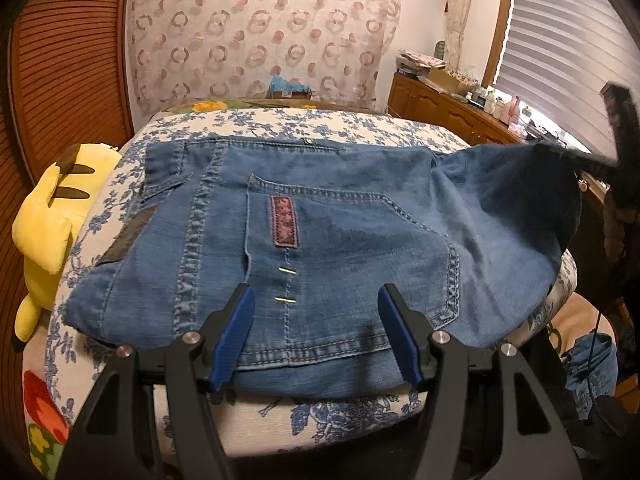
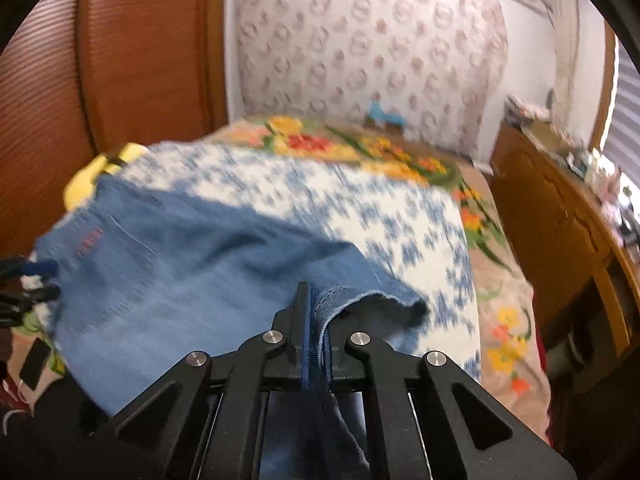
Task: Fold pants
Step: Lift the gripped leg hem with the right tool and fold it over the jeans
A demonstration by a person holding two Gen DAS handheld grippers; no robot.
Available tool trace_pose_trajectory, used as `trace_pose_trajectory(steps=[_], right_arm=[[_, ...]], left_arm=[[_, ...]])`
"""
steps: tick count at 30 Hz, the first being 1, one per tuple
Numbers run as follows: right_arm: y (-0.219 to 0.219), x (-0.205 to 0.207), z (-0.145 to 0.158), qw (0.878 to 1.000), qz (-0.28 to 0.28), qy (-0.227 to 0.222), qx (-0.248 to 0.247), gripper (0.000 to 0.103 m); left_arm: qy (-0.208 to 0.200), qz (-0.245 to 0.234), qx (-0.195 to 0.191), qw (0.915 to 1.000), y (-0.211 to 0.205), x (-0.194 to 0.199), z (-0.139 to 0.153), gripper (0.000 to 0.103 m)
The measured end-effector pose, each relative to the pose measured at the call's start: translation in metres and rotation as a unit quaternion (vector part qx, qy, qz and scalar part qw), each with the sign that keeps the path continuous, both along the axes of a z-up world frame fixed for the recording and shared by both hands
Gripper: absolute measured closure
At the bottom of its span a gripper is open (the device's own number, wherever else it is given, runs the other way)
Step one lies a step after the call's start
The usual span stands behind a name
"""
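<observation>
Left wrist view
Left gripper (image 1: 316,300): jaws spread wide, holding nothing; its 2 blue ribbed fingers (image 1: 234,340) hover over the near edge of the jeans.
Jeans (image 1: 320,240): blue denim, folded, lying flat on the floral sheet (image 1: 280,124); waistband end toward the left, back pocket (image 1: 352,248) facing up, directly ahead of and between the open fingers.
Pocket detail: 1 pink embroidered patch (image 1: 284,222) and 2 small metal bars stitched below it.
Lifted leg: the right end of the denim rises off the bed toward a dark blurred shape at the right edge; what it is cannot be told.
Yellow plush toy (image 1: 52,224): beside the sheet on the left, just next to the waistband end.

Right wrist view (blurred)
Right gripper (image 2: 316,320): jaws pressed together on a hemmed edge of the jeans (image 2: 192,272), fabric pinched between the 2 fingers.
Jeans position: denim spreads from the grip leftward and away, held above the floral sheet (image 2: 360,208).
Left gripper (image 2: 36,276): only its blue tips show at the far left edge, touching or just beside the denim.
Wooden cabinet (image 2: 560,232): right of the bed.
</observation>
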State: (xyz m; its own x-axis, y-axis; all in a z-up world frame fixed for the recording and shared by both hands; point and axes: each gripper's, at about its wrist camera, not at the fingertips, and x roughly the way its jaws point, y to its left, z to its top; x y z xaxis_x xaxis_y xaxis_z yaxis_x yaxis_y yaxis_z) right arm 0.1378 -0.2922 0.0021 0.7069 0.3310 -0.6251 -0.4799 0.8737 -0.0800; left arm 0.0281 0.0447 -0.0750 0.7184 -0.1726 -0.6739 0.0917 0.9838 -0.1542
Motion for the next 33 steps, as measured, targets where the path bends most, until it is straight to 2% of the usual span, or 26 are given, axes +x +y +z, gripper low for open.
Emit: trace_pose_trajectory(steps=[3,9,16,22,23,24,26,33], right_arm=[[0.011,-0.004,0.019,1.000,0.008,-0.021,0.003,0.101],[0.052,-0.007,0.055,0.997,0.066,-0.024,0.026,0.102],[0.151,-0.014,0.081,0.983,0.177,-0.012,0.045,0.102],[0.219,-0.010,0.087,0.971,0.226,0.019,0.077,0.101],[0.231,-0.008,0.084,0.971,0.229,0.026,0.065,0.097],[0.237,-0.006,0.082,0.971,0.231,0.031,0.055,0.079],[0.245,-0.004,0.074,0.974,0.223,0.033,0.029,0.063],[0.212,0.008,0.056,0.981,0.192,0.032,-0.003,0.060]], left_arm=[[-0.003,0.002,-0.002,1.0000,0.004,-0.001,0.002,0.040],[-0.017,0.011,-0.005,0.9998,0.015,-0.007,0.010,0.040],[-0.029,0.031,-0.007,0.9991,0.032,-0.018,0.019,0.040],[-0.028,0.049,-0.007,0.9984,0.051,-0.027,0.018,0.040],[-0.028,0.052,-0.008,0.9982,0.054,-0.028,0.018,0.040],[-0.027,0.054,-0.009,0.9981,0.057,-0.029,0.017,0.040],[-0.027,0.057,-0.009,0.9980,0.060,-0.030,0.017,0.040],[-0.028,0.058,-0.013,0.9978,0.059,-0.025,0.015,0.040]])
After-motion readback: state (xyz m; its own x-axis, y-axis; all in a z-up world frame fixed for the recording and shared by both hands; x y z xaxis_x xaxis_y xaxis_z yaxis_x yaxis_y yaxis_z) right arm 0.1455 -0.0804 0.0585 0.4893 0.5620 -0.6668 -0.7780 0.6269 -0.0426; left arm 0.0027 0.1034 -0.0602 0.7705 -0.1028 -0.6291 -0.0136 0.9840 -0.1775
